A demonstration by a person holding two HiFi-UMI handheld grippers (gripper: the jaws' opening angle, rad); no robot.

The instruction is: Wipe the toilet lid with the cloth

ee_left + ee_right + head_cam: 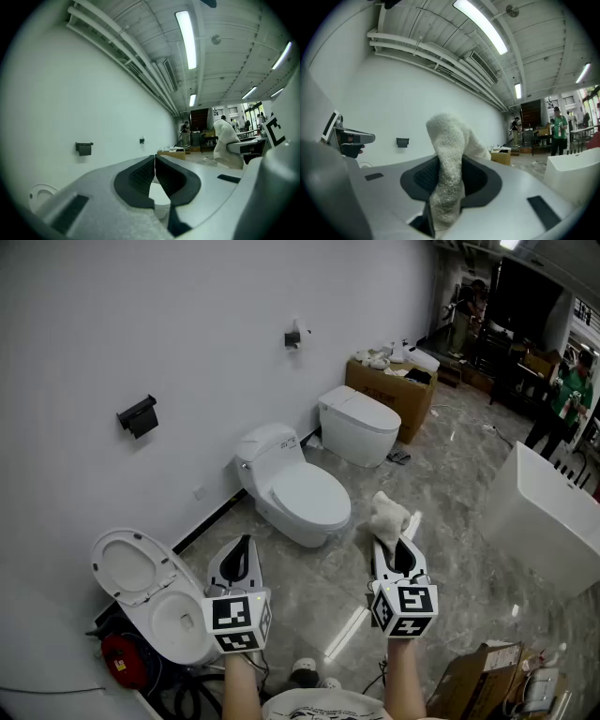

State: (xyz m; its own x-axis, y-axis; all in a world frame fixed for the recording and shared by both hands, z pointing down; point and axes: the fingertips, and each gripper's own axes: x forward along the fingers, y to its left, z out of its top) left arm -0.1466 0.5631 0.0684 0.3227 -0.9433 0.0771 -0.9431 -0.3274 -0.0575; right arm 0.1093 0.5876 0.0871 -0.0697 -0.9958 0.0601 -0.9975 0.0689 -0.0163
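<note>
1. The cloth [447,154] looked like thick, nubbly white terry.
2. The toilet lid [305,491] was smooth, glossy white.
3. The floor [450,549] was polished, veined grey stone, reflecting light.

A cardboard box [392,390] stands against the wall [141,315] at the far end of the grey floor [450,474]. A white tub [548,521] sits near the floor's right edge. A black holder [139,415] hangs on the wall.
</note>
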